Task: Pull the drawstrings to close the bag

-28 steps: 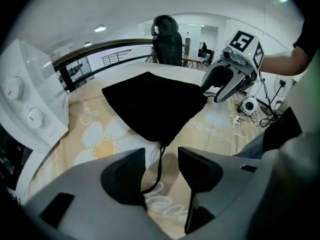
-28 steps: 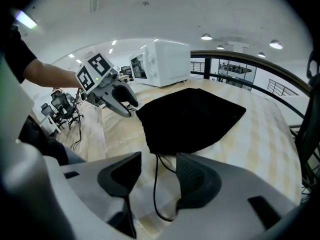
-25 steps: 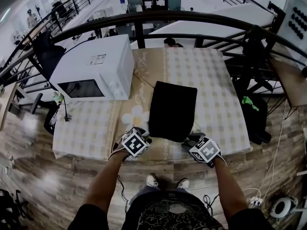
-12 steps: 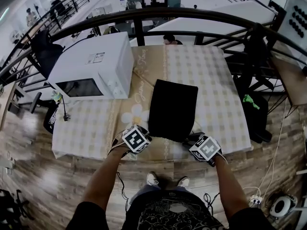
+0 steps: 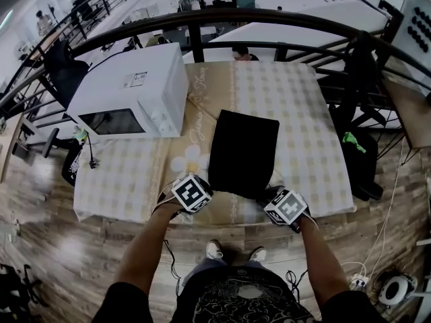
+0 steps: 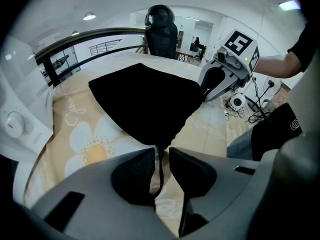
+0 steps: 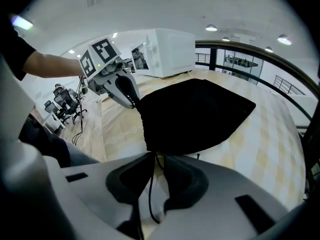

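Black fabric bag, flat on the counter, gathered mouth toward the near edge, far end toward the railing. Spread under it, a checked cloth with a pale flower print just left of the bag. On the counter's far left, well apart from the bag, a white microwave.

At the bag's near-left corner, the left tool, held low over the cloth. Not yet clenched: closing at this moment, with the left drawstring hanging straight down the narrow gap between the two dark pads and a sliver of cloth showing beside it.

At the bag's near-right corner, the right tool, likewise low. Closing too, narrower than the left, around the right drawstring, thin and black, running from the puckered mouth down between the pads and curling below them. Slight gap beside the cord, so not quite grasping.

Both tools angled inward across the bag's mouth, marker cubes up. Behind them, bare forearms; below, wooden floor and a pair of light shoes. Beyond the counter in the left gripper view, a dark office chair.
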The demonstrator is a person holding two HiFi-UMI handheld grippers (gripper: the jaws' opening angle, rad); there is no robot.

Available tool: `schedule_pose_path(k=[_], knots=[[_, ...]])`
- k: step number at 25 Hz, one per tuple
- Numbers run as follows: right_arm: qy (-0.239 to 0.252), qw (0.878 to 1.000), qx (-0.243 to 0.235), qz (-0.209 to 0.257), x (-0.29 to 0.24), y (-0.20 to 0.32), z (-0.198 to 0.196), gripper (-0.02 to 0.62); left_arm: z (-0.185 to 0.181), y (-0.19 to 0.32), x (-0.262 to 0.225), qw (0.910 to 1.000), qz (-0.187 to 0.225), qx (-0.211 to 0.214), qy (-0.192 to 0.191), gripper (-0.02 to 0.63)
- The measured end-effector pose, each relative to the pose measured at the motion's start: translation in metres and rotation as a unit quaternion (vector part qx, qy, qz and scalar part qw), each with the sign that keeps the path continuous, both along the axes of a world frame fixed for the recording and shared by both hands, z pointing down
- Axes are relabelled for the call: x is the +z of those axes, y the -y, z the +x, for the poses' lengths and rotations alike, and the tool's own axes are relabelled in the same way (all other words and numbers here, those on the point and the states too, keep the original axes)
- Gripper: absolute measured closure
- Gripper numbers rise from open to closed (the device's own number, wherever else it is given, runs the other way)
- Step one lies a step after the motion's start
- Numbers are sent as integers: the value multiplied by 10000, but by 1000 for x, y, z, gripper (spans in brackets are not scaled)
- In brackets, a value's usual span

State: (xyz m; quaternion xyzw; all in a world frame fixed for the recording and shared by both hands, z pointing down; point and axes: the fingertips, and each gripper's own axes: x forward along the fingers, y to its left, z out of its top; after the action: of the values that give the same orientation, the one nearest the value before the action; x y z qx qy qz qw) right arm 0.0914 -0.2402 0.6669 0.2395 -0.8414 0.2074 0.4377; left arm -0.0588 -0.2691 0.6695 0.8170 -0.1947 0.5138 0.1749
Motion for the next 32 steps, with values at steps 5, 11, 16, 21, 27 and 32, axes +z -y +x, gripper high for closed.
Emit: schedule_pose_path(k=[5, 11, 16, 21, 27, 32], knots=[[-56, 10000, -35, 33, 2, 1, -1, 543, 0, 0, 0, 10000, 17, -35, -6, 523], [-136, 9998, -93, 97, 3, 0, -1, 554, 1, -3, 1, 10000, -11, -89, -11, 549], [-115, 9998, -129, 62, 3, -3, -1, 571, 1, -4, 1, 9999, 16, -149, 6, 571], [-36, 9999, -87, 125, -2, -2, 0, 574, 1, -3, -1, 9996, 186, -163, 133, 575], [36, 9995, -20, 316, -13, 5, 1, 574, -1, 3, -15, 9977, 609, -187, 212, 577], [105, 9982, 0, 595, -31, 17, 1, 574, -4, 17, -35, 9918, 1195, -214, 408, 577]])
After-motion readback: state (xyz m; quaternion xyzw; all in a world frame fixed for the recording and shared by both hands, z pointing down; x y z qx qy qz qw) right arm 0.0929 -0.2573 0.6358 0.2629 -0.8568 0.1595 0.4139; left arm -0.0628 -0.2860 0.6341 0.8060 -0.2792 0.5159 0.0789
